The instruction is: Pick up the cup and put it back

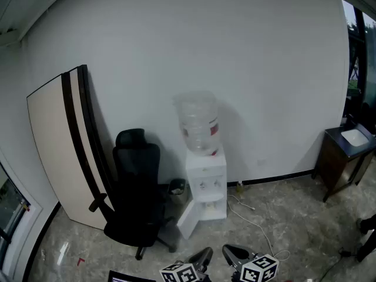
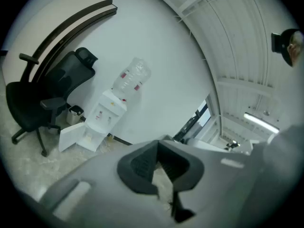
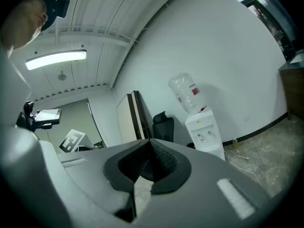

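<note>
Left gripper [image 2: 158,143]: nearest, at the head view's lower edge; jaws clenched tip to tip, nothing between them.
Right gripper [image 3: 150,141]: just beside the left one, not touching it; jaws clenched, nothing held.
Marker cube [image 1: 259,269]: on the right gripper, behind its jaws.
Water dispenser [image 1: 206,184]: white, ahead of both grippers and well apart from them, against the wall.
Bottle [image 1: 199,124]: clear, upside down on the dispenser.
Lower door [image 1: 189,217]: swung open toward the left gripper's side.
Office chair [image 1: 136,187]: black, ahead, off the left gripper's side, near the dispenser.
Bin [image 1: 177,188]: between chair and dispenser.
Board [image 1: 59,140]: pale, dark-edged, leaning on the wall beyond the chair.
Cable [image 1: 252,222]: white, on the floor ahead of the right gripper.
Cabinet [image 1: 338,163]: dark, far off the right gripper's side.
Cup: place cannot be told from these views.
</note>
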`<state>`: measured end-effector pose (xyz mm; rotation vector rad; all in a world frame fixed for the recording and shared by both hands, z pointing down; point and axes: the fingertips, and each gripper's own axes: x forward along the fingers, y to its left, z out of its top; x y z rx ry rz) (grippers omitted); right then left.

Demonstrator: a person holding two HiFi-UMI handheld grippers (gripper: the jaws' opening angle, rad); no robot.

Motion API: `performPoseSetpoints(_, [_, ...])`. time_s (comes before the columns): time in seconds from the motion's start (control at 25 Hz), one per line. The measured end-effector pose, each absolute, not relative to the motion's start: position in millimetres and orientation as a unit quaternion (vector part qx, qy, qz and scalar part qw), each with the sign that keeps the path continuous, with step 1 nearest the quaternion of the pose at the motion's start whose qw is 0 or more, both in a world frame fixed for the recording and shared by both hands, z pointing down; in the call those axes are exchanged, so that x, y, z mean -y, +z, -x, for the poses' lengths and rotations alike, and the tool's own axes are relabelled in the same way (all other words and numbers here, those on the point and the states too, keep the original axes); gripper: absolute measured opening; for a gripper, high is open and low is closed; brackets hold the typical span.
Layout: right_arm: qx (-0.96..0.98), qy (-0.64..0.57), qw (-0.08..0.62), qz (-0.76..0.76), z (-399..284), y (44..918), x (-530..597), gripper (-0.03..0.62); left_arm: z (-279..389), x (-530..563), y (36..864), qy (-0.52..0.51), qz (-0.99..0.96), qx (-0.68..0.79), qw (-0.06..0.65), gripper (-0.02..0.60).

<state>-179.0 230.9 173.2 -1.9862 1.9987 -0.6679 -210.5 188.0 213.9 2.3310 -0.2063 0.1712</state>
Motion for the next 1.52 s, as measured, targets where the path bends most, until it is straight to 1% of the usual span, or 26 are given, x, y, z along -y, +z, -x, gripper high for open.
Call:
performPoseSetpoints(0.68, [-0.692,-0.224,0.125,0.674,182.2,175.9,-233.9,0.008,213.4,-192.0,213.2,0.068,-0.917,0.081,0.383,0.005])
performPoseSetpoints(1.0, [-0.679,-0.246,0.132,0.678,176.5,186.8,-241.6,0.008,211.3,-200.2,218.8,0.080,-0.916,0.086,0.385,0.005])
performPoseSetpoints(1.28, [-0.677,-0.253,0.136,0.678,157.7,187.3,-255.2,0.008,193.4,-214.6,221.0,0.084,-0.912,0.088,0.392,0.005])
performPoseSetpoints(1.52, [-0.678,-0.256,0.148,0.673,127.5,184.8,-268.1,0.008,168.5,-226.2,218.1,0.083,-0.911,0.099,0.393,0.005])
